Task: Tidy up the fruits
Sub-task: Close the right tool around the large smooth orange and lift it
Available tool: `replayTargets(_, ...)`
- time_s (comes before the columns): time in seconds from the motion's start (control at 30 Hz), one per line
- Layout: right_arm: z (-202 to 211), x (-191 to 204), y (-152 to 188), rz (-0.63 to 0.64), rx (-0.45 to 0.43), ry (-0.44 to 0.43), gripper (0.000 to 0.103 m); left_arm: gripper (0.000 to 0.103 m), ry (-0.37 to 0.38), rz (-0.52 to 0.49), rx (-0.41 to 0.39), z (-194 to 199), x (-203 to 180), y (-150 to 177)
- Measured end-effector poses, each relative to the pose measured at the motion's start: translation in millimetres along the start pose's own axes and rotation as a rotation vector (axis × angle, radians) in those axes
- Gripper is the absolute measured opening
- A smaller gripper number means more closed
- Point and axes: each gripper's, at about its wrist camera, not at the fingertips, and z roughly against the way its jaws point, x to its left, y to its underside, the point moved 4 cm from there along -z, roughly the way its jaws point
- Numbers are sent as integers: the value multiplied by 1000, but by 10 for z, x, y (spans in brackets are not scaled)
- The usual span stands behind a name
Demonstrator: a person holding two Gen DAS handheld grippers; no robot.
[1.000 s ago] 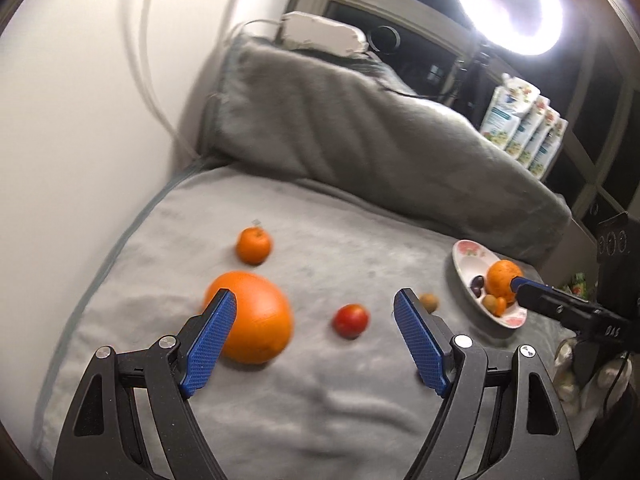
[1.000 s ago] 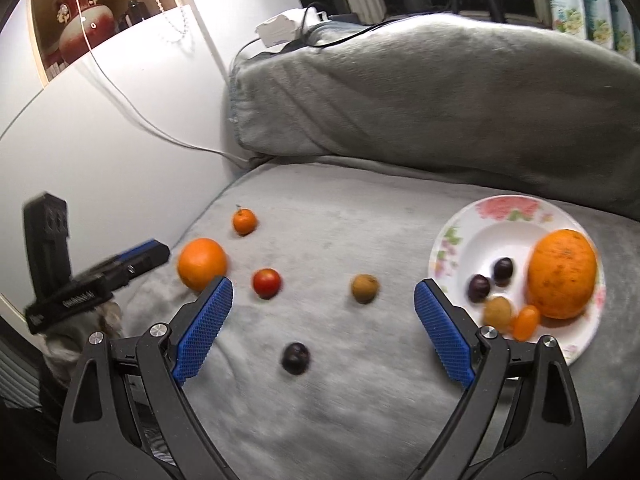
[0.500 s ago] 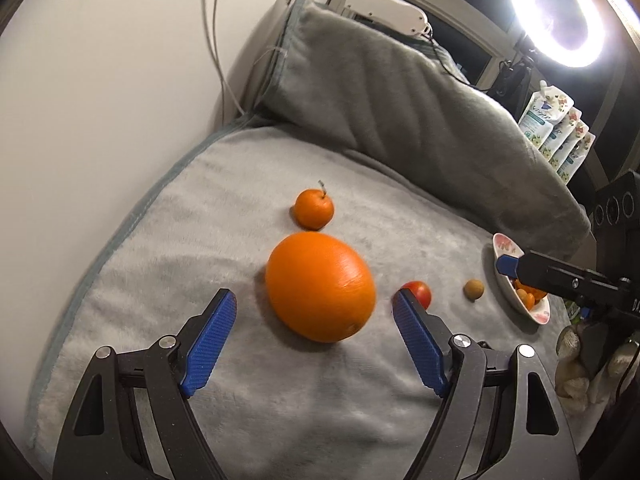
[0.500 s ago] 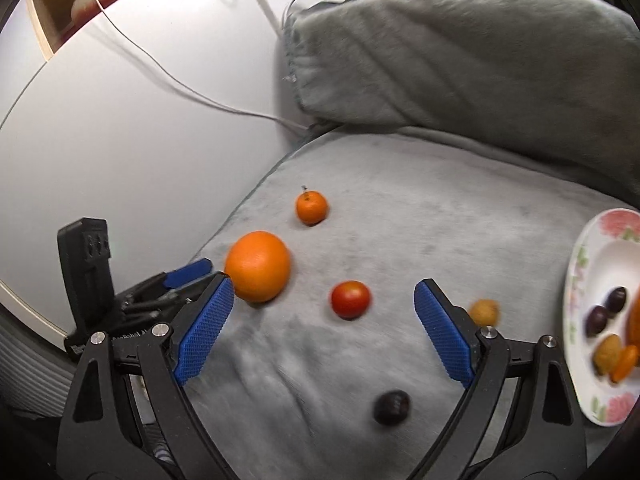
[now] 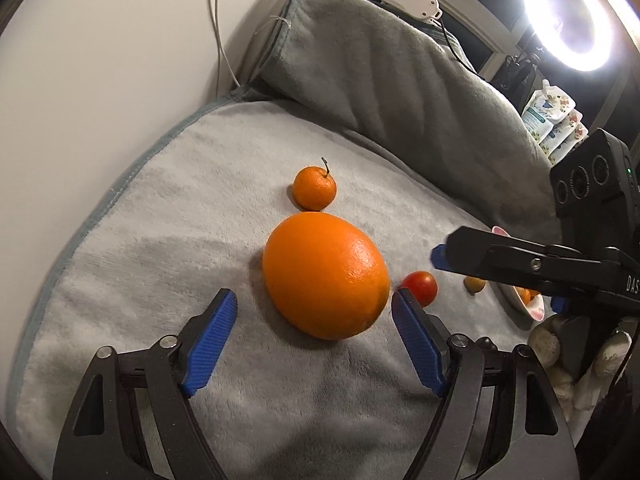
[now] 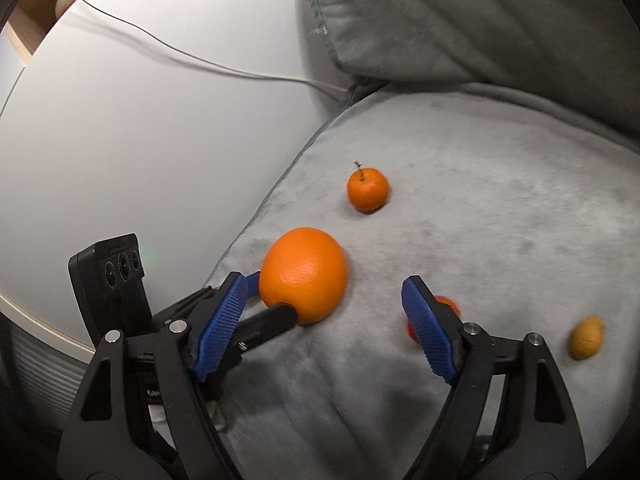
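A large orange (image 5: 326, 276) lies on the grey blanket (image 5: 200, 240), just ahead of and between the open blue pads of my left gripper (image 5: 312, 312); it also shows in the right wrist view (image 6: 303, 274). A small stemmed mandarin (image 5: 314, 190) (image 6: 368, 189) sits just behind it. A red tomato (image 5: 420, 287) lies to its right, partly hidden behind my open right gripper (image 6: 324, 304) in the right wrist view (image 6: 446, 304). A small yellow-brown fruit (image 6: 586, 337) lies further right. The plate (image 5: 528, 308) is mostly hidden behind the right gripper's arm.
A white wall (image 5: 100, 60) borders the blanket on the left. A grey pillow (image 5: 400, 88) rises at the back. A ring light (image 5: 568, 12) and pouches (image 5: 554, 120) stand at the far right. A cable (image 6: 200, 60) runs along the wall.
My left gripper has moved in on the large orange, which now sits between its pads. My right gripper has swung left toward the tomato; the plate has left its view.
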Motion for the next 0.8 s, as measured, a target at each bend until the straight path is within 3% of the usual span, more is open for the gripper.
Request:
replayTargets(0.37,-256,-66,-64,-64,65,-79,80,73,43,21,24,-77,5,11)
replayTargets(0.8,-387,-115,-25,-50,107,-78,64,64,62,3,44,-131,-83,36)
